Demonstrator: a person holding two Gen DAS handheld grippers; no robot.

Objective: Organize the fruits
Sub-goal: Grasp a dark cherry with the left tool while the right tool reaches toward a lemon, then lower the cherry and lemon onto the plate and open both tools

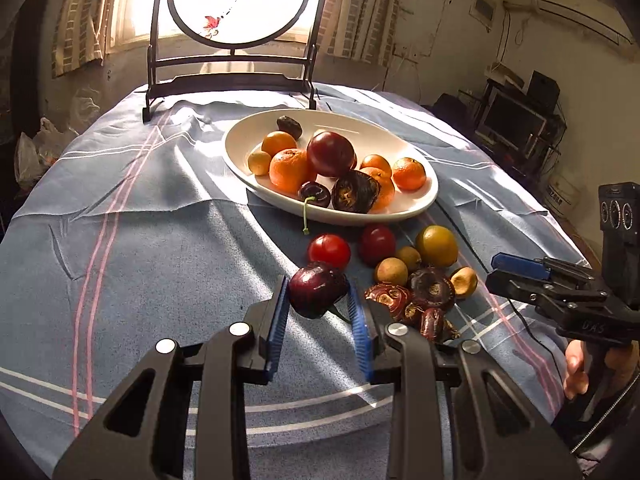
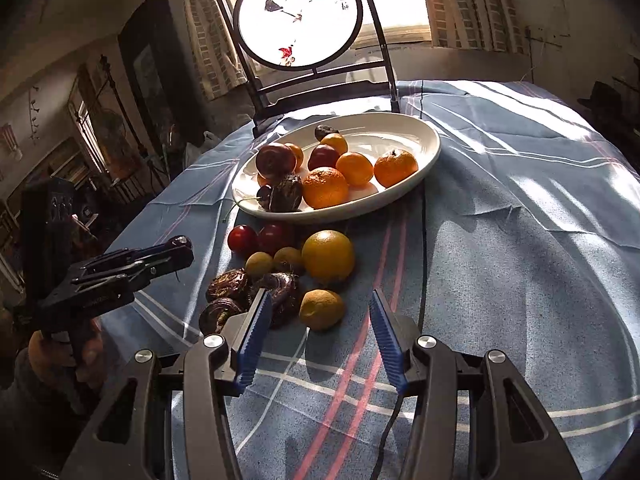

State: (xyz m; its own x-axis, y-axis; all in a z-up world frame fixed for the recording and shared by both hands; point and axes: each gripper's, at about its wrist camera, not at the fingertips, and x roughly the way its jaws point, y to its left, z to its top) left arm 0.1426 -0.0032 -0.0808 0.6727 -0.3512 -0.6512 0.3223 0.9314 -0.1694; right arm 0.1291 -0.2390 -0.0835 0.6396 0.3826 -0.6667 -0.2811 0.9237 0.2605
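Observation:
My left gripper (image 1: 319, 292) is shut on a dark red cherry (image 1: 318, 289) and holds it just above the cloth, short of the loose fruit. A white oval plate (image 1: 416, 200) beyond holds several oranges, a plum, a cherry and dark fruits. Loose fruit lies in front of it: two red tomatoes (image 1: 329, 250), a yellow-green round fruit (image 1: 436, 246), small longans (image 1: 391, 271) and dark water chestnuts (image 1: 430, 288). My right gripper (image 2: 318, 306) is open and empty, its jaws either side of a small yellow fruit (image 2: 321, 308). The plate also shows in the right wrist view (image 2: 416, 168).
A dark-framed round screen (image 1: 240, 0) stands at the table's far edge before a bright window. The blue striped cloth (image 1: 140, 240) covers the table. The left gripper shows in the right wrist view (image 2: 132, 264) at left. Shelves with electronics (image 1: 516, 120) stand to the right.

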